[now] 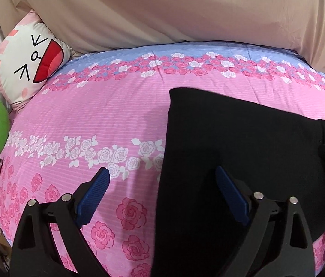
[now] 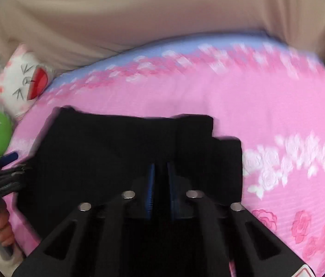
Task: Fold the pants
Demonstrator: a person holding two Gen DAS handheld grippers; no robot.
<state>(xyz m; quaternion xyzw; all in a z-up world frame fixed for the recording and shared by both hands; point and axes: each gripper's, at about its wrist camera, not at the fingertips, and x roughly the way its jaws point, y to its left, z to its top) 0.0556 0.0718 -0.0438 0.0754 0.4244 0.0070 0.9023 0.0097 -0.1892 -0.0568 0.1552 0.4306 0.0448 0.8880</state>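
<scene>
Black pants, folded flat, on pink floral bedspread.

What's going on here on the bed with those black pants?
A person is folding black pants on a pink floral bedspread. The right gripper looks nearly shut on a fold of the pants, though that view is blurred. The left gripper is open above the pants' edge, holding nothing.

Both wrist views look down close across the pink rose-printed bed toward the beige fabric headboard. Both share the folded black pants and the white cat-face pillow.
</scene>
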